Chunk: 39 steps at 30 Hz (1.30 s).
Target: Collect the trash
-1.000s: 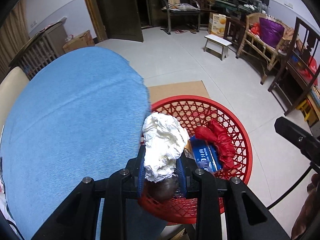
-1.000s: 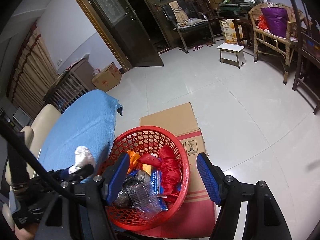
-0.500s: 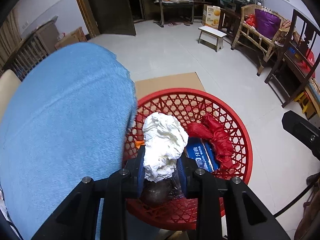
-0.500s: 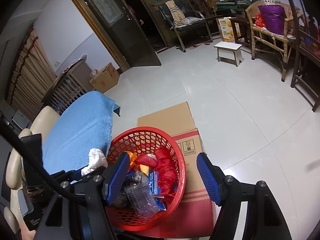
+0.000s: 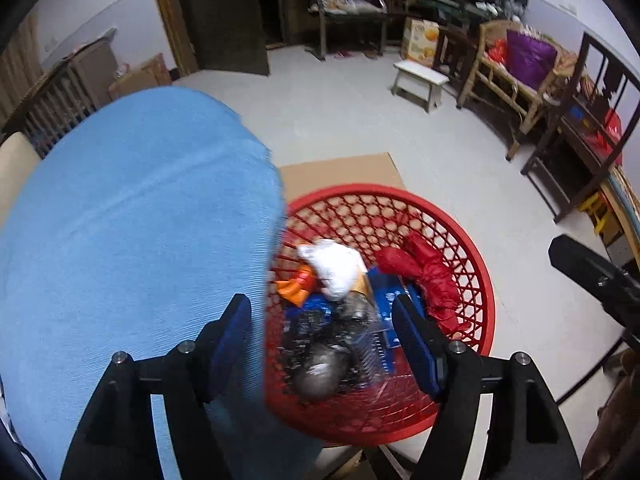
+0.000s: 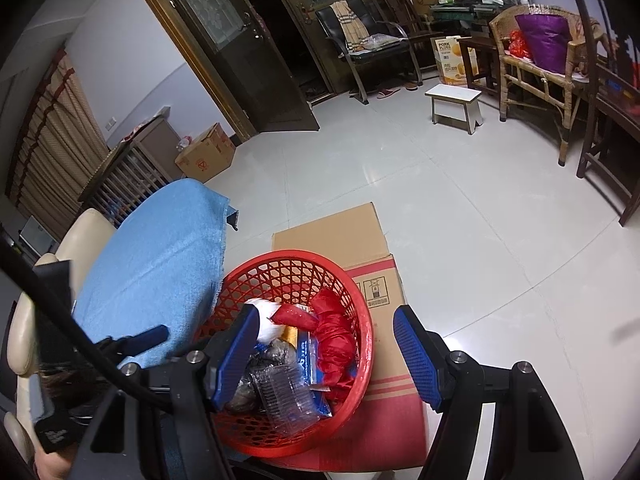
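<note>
Both jaws are spread wide with nothing in them. The white tissue wad sits on top of the pile in the red basket. Risk imo: the left gripper hangs low over the heap, so it could clip the rim and tip the basket off its cardboard box.

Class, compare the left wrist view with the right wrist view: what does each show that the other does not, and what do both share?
Left wrist only: an orange wrapper beside the white tissue, and the open left gripper above the basket.

Right wrist only: the printed carton under the basket, a glass-panelled door, and the open right gripper.

Both: the red basket of trash, the blue cloth, the white stool.
</note>
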Available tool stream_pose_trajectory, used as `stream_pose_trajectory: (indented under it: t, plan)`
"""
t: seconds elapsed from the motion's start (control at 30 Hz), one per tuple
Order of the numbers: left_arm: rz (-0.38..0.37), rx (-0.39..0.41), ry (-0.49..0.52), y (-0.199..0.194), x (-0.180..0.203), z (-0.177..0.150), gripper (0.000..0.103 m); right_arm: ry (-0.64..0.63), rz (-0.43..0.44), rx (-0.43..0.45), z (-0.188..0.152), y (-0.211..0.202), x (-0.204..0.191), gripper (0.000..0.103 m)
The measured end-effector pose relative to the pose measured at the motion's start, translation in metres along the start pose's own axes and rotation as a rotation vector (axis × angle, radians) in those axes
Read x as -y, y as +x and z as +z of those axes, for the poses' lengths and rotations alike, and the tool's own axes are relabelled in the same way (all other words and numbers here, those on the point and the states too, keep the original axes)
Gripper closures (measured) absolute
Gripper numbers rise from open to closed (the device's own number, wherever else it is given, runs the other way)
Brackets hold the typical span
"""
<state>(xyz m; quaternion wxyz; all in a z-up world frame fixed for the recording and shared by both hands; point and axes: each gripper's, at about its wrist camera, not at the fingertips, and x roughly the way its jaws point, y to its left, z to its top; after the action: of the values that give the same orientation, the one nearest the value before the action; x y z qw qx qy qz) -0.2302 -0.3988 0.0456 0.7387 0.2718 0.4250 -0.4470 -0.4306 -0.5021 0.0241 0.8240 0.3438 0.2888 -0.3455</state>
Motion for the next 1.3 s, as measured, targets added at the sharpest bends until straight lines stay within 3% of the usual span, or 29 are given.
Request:
stream_pose_trajectory:
  t: [0.3,0.67,0.83,0.97,1.3]
  plan:
    - [0.062,0.056,-0.149,-0.037,-0.063,-0.036,0.022,-0.084,-0.018,-0.059,-0.028,0.003,-0.039,0.030]
    - [0.113,0.117,-0.300,-0.074,-0.121,-0.088,0.022,-0.252,-0.047,-0.146,-0.079,0.010,-0.101,0.019]
    - [0.090,0.126,-0.320,-0.079,-0.128,-0.100,0.021,-0.322,-0.081,-0.147,-0.090,0.006,-0.122,0.016]
    - [0.078,0.145,-0.312,-0.084,-0.128,-0.103,0.018,-0.343,-0.106,-0.134,-0.094,0.002,-0.131,0.001]
    - [0.100,0.136,-0.302,-0.082,-0.127,-0.103,0.018,-0.348,-0.112,-0.138,-0.095,0.006,-0.136,0.001]
